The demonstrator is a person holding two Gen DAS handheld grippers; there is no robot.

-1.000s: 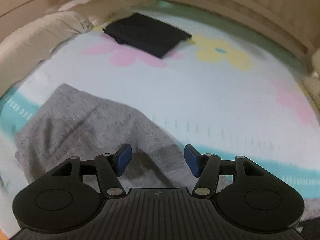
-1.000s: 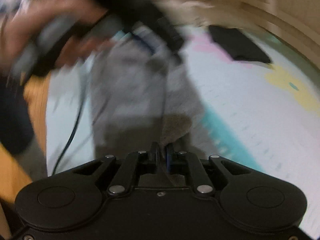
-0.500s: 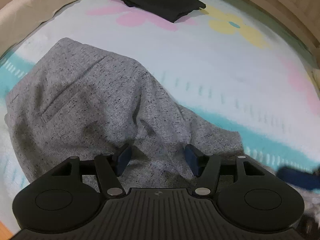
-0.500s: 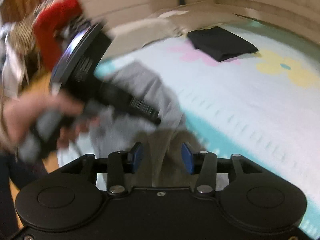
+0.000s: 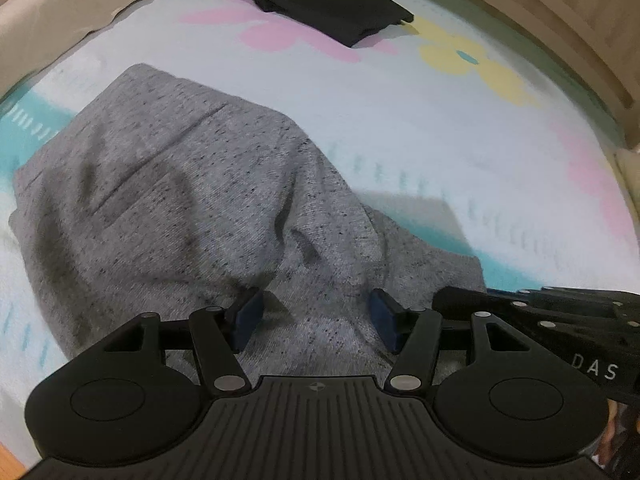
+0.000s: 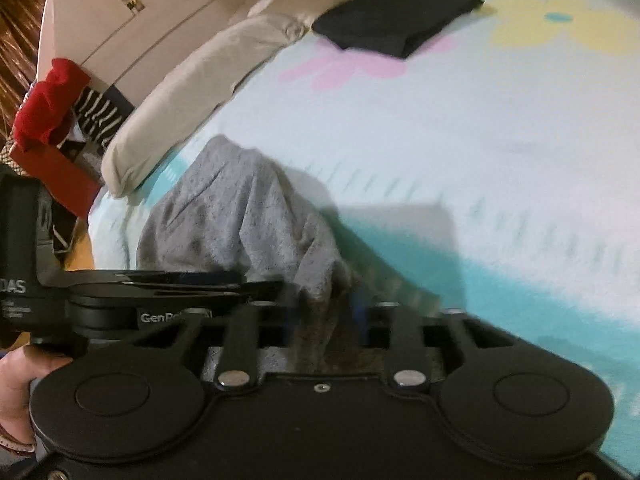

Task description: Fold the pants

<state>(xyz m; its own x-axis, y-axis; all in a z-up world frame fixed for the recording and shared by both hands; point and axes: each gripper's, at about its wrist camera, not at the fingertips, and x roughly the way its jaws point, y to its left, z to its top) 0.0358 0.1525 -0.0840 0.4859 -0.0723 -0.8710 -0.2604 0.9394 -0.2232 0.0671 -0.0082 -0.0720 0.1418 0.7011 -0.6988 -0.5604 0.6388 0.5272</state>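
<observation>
Grey speckled pants (image 5: 180, 208) lie rumpled on a pastel flower-print bed sheet (image 5: 400, 128). My left gripper (image 5: 316, 316) hovers open just over their near part, blue pads wide apart with cloth below them, not pinched. In the right wrist view the pants (image 6: 240, 220) run up to my right gripper (image 6: 328, 316). Its jaws are closing on a dark fold of the grey cloth that fills the gap between them; this part is blurred. The right gripper's black body (image 5: 540, 312) shows at the right of the left wrist view.
A folded black garment (image 5: 320, 0) lies at the far side of the bed. A beige pillow (image 6: 192, 92) runs along the left edge. Red and striped clothes (image 6: 52, 100) pile up beside the bed. A hand (image 6: 16, 392) holds the left gripper's handle.
My right gripper opened, then closed again on the grey cloth, and it rolled and swung right. The left gripper came lower over the pants, and the right gripper entered its view.
</observation>
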